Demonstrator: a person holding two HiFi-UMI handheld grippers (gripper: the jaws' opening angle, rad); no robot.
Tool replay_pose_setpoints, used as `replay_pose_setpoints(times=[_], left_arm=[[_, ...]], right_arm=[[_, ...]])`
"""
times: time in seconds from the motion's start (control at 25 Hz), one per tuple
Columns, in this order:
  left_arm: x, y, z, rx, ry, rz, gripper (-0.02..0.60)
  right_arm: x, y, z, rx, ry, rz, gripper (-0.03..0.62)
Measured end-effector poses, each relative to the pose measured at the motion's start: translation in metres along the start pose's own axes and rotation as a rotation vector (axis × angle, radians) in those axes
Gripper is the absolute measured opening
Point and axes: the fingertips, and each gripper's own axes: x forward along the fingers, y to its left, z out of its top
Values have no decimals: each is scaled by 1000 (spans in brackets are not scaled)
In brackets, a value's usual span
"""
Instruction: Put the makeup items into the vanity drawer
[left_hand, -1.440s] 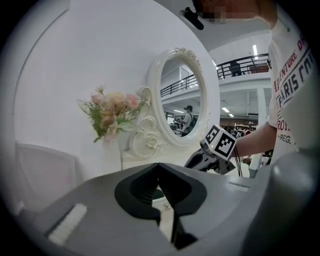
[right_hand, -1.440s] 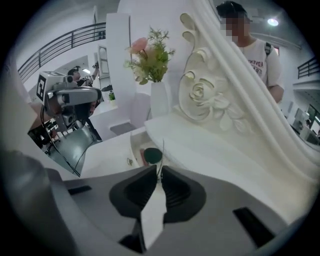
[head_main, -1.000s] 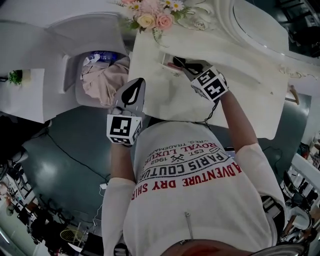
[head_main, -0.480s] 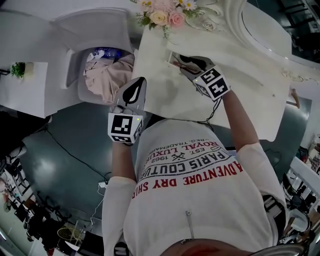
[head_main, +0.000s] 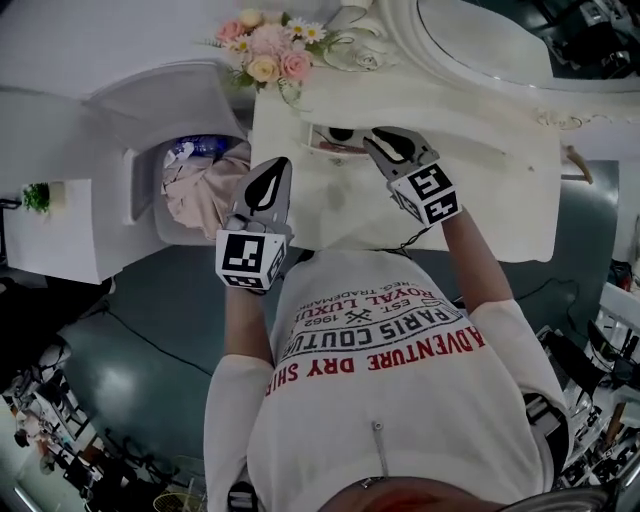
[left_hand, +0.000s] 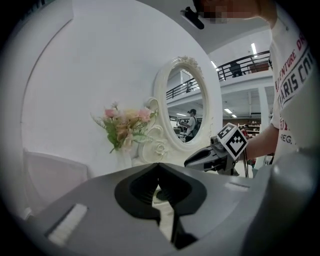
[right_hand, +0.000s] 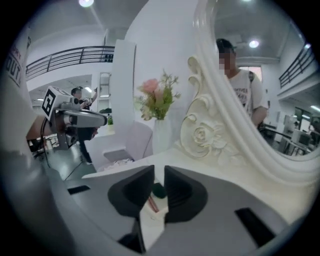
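Note:
The white vanity (head_main: 480, 190) has a small open drawer (head_main: 318, 143) in its top, with a dark round item (head_main: 340, 133) and a reddish stick (head_main: 347, 151) inside. My right gripper (head_main: 374, 137) hovers at the drawer's right end. Its jaws are closing with a narrow gap, and nothing is pressed between them. In the right gripper view (right_hand: 159, 172) the dark round item (right_hand: 159, 189) and the reddish stick (right_hand: 151, 203) lie beyond the jaws. My left gripper (head_main: 274, 166) is shut and empty at the vanity's left front edge, tips meeting (left_hand: 158, 164).
A vase of pink flowers (head_main: 266, 56) stands at the vanity's back left, and an oval mirror (head_main: 480, 35) rises behind. Left of the vanity a white chair (head_main: 160, 110) holds pink cloth (head_main: 205, 180). A small plant (head_main: 36, 196) sits far left.
My right gripper has drawn back a little from inside the drawer to its right end. The left gripper has stayed put. The head view has shifted.

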Motion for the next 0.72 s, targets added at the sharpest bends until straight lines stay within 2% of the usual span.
replay_pose_setpoints(times=[0.04, 0.16, 0.32, 0.56, 0.72], left_arm=[[6, -3, 6, 12, -6, -18, 11], [22, -13, 21, 49, -21, -65, 11], [42, -24, 39, 76, -44, -104, 11], [65, -42, 57, 118, -40, -133, 11], [74, -52, 62, 118, -47, -140, 11]], right_arm=[[-9, -10, 5, 15, -36, -49, 52], [-38, -35, 16, 64, -127, -167, 41], [-73, -63, 18, 109, -178, -282, 20], [-112, -83, 11, 122, -184, -362, 10], [-128, -83, 11, 94, -218, -363, 9]])
